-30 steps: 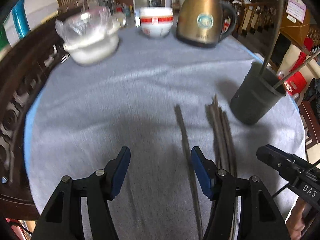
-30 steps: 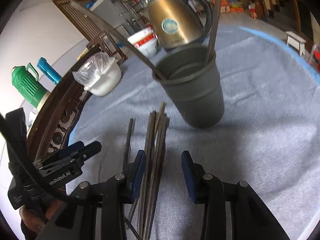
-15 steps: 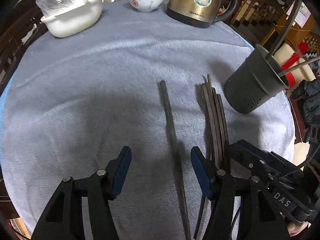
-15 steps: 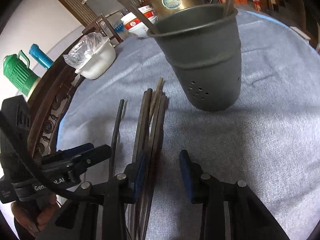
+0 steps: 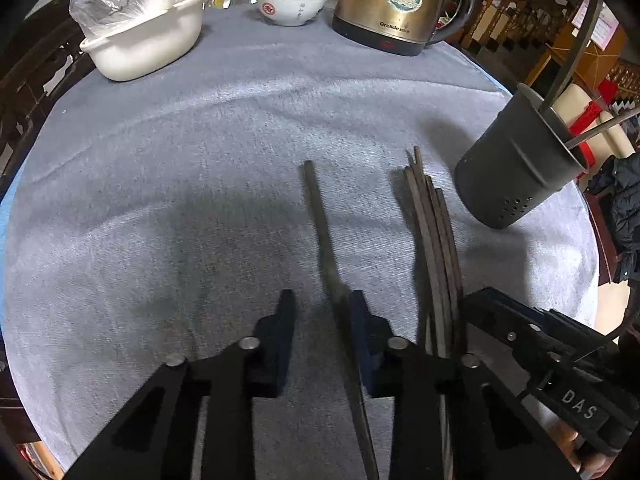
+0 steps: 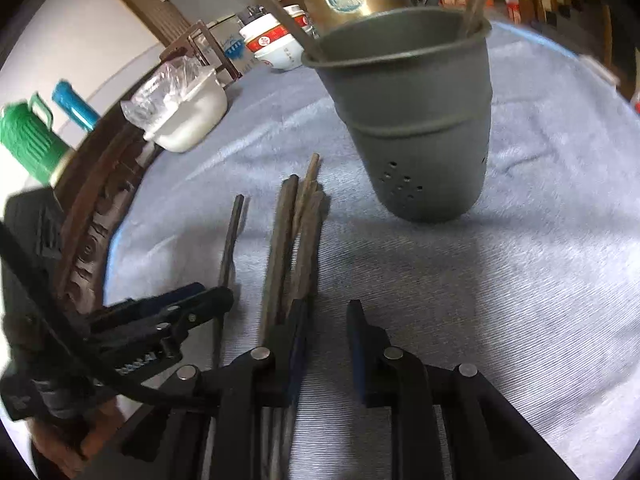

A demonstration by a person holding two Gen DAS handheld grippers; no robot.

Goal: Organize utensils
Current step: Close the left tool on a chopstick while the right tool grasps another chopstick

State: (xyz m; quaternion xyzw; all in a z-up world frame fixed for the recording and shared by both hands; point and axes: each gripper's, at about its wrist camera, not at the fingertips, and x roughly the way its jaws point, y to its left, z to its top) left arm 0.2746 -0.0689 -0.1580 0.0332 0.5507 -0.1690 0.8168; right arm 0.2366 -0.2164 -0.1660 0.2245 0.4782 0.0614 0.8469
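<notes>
A single chopstick [image 5: 320,224] lies on the grey cloth [image 5: 168,184], left of a bundle of about five chopsticks [image 5: 434,236] near the holder [image 5: 516,172]. Left gripper [image 5: 320,312] has just been closing, jaws unclenched astride the single one. Right gripper [image 6: 326,320], also closing, stands released beside the bundle; open cloth far left.

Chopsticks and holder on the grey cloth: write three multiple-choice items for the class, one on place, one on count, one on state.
1. In the left wrist view, the lone chopstick lies: A) left of the bundle, apart; B) across the bundle; C) in a bowl.
2. Chopsticks standing in the holder: A) none; B) two; C) five.
3. The holder is: A) tipped over; B) upside down; C) upright.
Answers: 1 A, bare cloth separates them; 2 B, two stick out past its rim; 3 C, open rim up, base on cloth.
</notes>
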